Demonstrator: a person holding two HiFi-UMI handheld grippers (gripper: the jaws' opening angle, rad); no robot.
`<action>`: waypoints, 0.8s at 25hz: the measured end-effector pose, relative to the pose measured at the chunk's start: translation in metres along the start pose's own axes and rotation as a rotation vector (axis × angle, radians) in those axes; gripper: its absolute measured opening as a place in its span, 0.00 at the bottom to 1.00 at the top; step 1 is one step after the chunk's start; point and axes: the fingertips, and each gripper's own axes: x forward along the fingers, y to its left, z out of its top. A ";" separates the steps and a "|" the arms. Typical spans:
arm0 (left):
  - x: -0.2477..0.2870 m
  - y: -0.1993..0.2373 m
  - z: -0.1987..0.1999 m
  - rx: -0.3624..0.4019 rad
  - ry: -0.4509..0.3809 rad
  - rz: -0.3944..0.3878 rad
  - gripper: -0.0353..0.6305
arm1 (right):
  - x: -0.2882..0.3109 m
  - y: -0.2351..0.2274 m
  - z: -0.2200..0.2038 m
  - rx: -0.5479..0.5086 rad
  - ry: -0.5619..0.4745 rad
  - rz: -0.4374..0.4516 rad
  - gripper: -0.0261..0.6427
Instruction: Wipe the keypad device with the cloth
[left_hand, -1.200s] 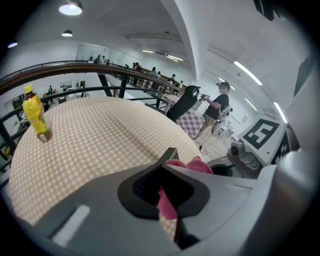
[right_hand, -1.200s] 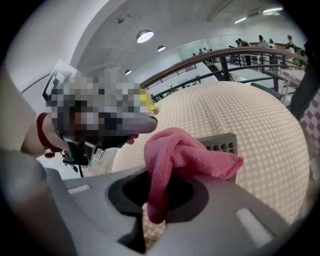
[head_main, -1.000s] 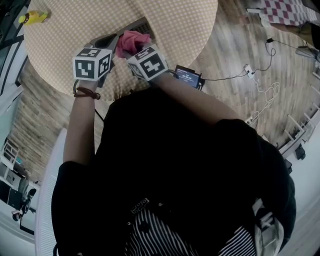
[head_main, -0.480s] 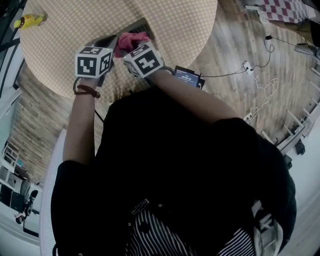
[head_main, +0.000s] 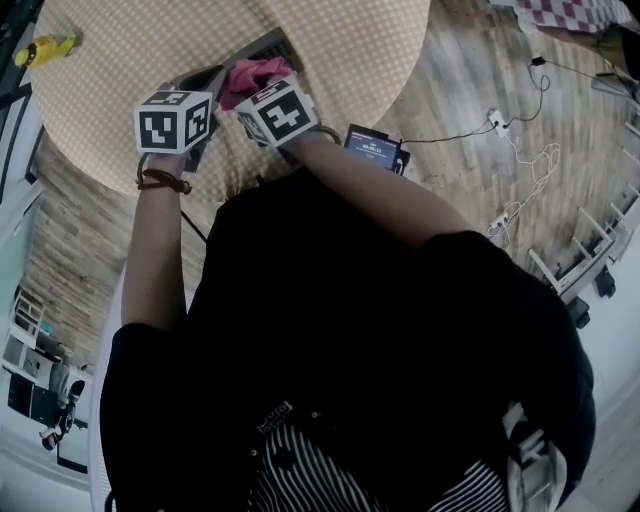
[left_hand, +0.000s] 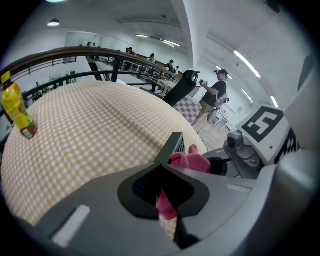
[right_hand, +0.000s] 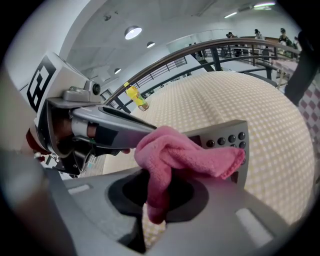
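Right gripper (right_hand: 155, 195) clamps the pink cloth (right_hand: 185, 150) on the keypad device (right_hand: 235, 137); left gripper (left_hand: 162, 192) pinches its edge. Wiping seems midway, buttons not yet wiped.

Cloth (right_hand: 185, 150) covers most of keypad device (right_hand: 222, 132); only few buttons (right_hand: 231, 139) show

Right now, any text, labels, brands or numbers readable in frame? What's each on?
No text reads clearly.
Small screen beside the person's right arm: lines of print, too small to read.
Yellow bottle label: blurred, unreadable.
Keypad device buttons: no legible marks.
Marker cubes: black-and-white square patterns only, no words.
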 end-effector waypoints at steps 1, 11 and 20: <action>0.000 0.000 -0.001 0.026 0.014 0.007 0.06 | 0.001 0.001 -0.001 0.006 -0.001 0.003 0.13; 0.001 -0.001 -0.002 0.144 0.078 0.011 0.06 | 0.014 -0.010 -0.036 0.051 0.069 -0.012 0.13; 0.003 -0.002 -0.002 0.180 0.093 -0.001 0.06 | 0.016 -0.017 -0.051 0.119 0.137 -0.014 0.13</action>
